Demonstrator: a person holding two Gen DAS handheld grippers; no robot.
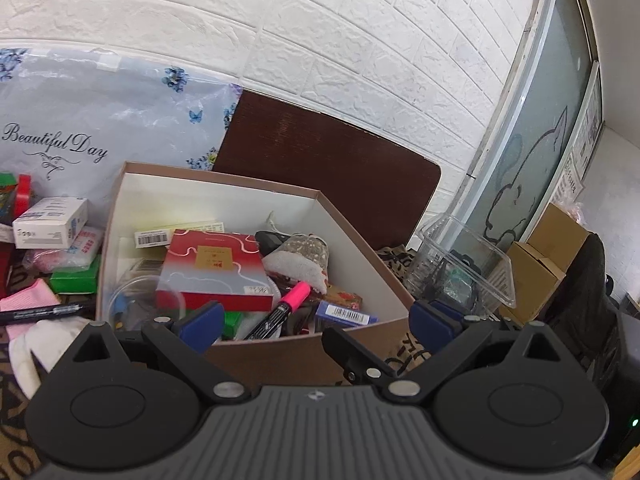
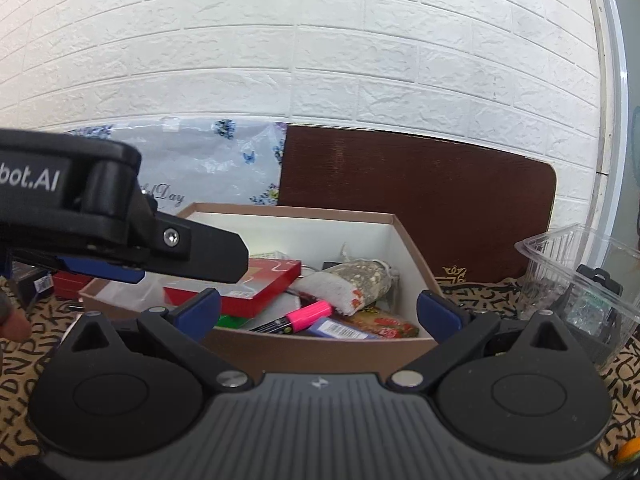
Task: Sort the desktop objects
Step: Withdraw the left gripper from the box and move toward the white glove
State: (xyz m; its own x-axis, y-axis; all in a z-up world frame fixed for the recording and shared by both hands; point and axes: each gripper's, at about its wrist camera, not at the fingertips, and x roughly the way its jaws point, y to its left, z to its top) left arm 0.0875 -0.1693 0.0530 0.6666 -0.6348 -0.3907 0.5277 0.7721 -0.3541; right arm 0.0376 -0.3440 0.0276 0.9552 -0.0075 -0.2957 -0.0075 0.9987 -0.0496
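Note:
A brown cardboard box (image 1: 360, 334) with white inner walls holds several things: a red and grey flat box (image 1: 216, 268), a pink-capped marker (image 1: 280, 312), a speckled pouch (image 1: 300, 258) and a blue barcoded packet (image 1: 344, 314). My left gripper (image 1: 316, 322) hangs open over the box's near wall, nothing between its blue pads. In the right wrist view the same box (image 2: 320, 350) lies just ahead of my open, empty right gripper (image 2: 318, 314). The left gripper's body (image 2: 120, 220) reaches in from the left above the box.
Left of the box lie a white carton (image 1: 52, 222), a green box (image 1: 76, 278), a black marker (image 1: 44, 312) and pink and white cloth (image 1: 28, 300). A clear plastic tub (image 1: 464, 264) stands to the right. A printed plastic bag (image 1: 100, 128) and a dark board (image 1: 332, 160) lean on the brick wall.

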